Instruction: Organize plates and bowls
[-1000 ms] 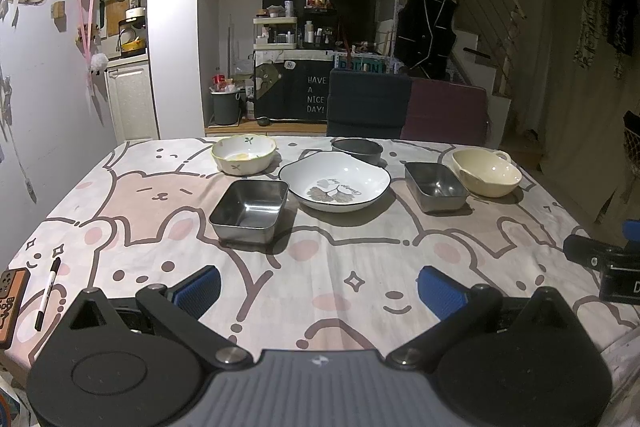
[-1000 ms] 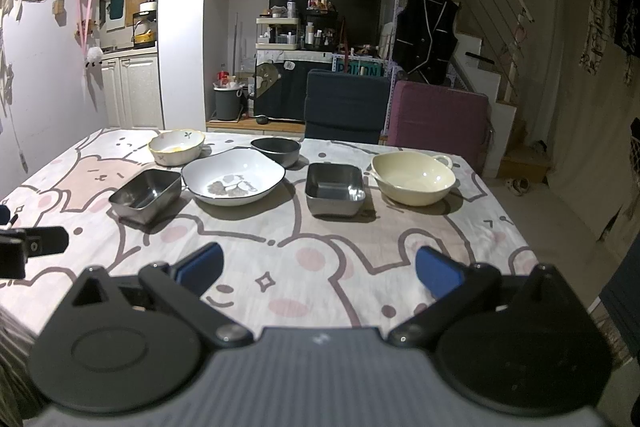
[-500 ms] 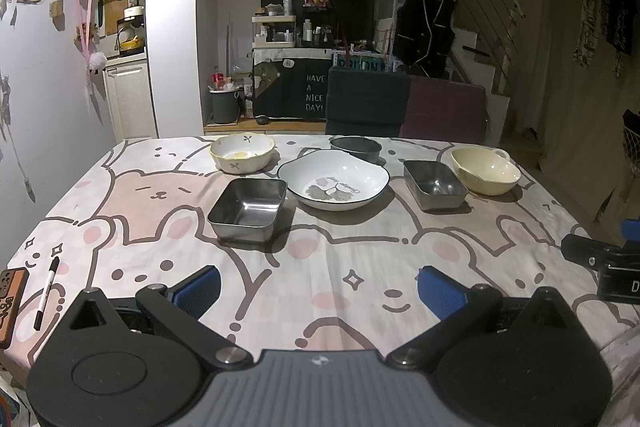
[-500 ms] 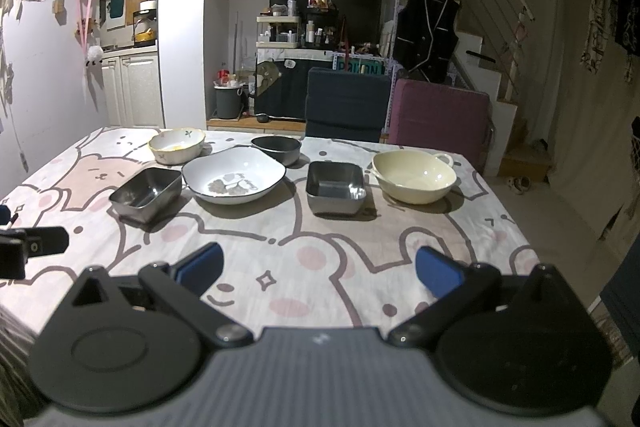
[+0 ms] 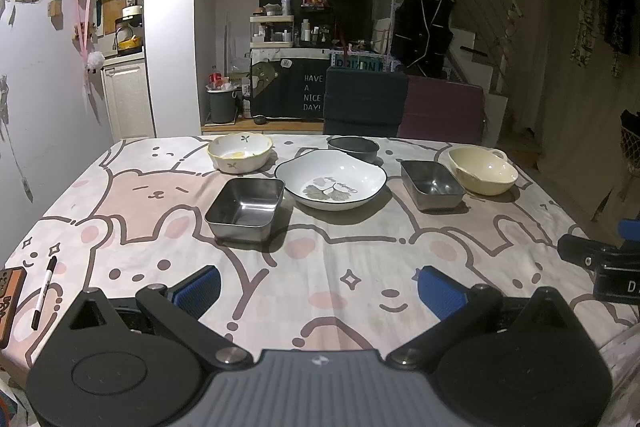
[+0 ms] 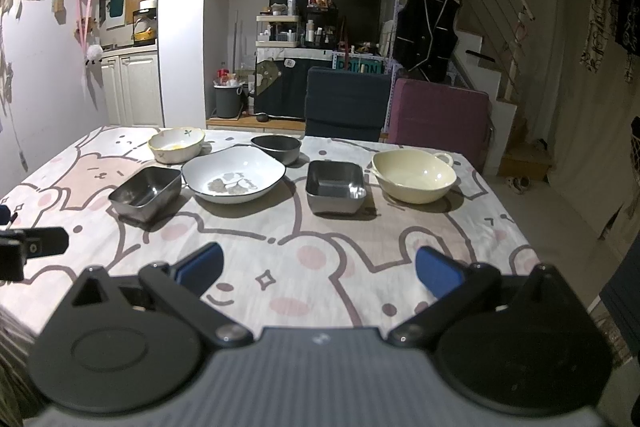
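Left to right across the cloth-covered table [image 5: 132,227]. A black marker [image 5: 44,293] lies far left of the left gripper [image 5: 320,291], whose blue-padded fingers stand wide apart over bare cloth, holding nothing. Ahead and slightly left of it sits a square steel container [image 5: 246,209]; beyond that, a cream bowl with leaf print [image 5: 240,155]. Straight ahead lies the white leaf-pattern plate [image 5: 332,179], with a dark bowl [image 5: 353,148] just behind it. Ahead of the right gripper [image 6: 319,271], likewise spread wide and empty, stands a second steel container [image 6: 336,187]; ahead and to its right, a pale yellow handled bowl [image 6: 414,175]. All six dishes rest separately, none stacked; plate and left steel container nearly touch.
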Tool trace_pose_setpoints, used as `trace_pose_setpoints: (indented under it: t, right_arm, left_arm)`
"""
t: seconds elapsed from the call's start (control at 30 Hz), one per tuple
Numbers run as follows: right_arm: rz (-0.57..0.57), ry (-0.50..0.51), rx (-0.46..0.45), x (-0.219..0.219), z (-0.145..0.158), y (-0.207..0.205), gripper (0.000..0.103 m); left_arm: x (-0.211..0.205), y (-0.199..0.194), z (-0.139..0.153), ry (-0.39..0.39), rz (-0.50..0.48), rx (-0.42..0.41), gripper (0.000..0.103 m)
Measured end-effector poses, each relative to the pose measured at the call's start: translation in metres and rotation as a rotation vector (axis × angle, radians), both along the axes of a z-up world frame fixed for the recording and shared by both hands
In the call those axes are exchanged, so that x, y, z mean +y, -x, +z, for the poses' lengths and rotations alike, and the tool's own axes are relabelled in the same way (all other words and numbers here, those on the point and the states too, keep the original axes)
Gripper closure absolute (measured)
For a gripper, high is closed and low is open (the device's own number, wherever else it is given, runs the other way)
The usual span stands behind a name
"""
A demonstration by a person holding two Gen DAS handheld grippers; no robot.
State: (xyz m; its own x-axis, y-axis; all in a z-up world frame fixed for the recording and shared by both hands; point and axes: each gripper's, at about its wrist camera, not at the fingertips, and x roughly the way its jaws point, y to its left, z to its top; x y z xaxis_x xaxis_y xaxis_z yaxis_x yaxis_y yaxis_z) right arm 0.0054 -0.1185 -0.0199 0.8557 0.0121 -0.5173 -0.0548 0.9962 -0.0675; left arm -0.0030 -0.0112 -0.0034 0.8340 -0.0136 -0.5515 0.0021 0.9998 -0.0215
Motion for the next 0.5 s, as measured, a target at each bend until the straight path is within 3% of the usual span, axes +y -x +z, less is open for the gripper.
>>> trace_pose_setpoints:
  t: [0.5]
  right_arm:
    - [0.002,0.001,-0.003,0.0,-0.0001,0.0023,0.0]
  left_arm:
    - [-0.0036,0.0004,0.0003,0.0,-0.002,0.001,0.0]
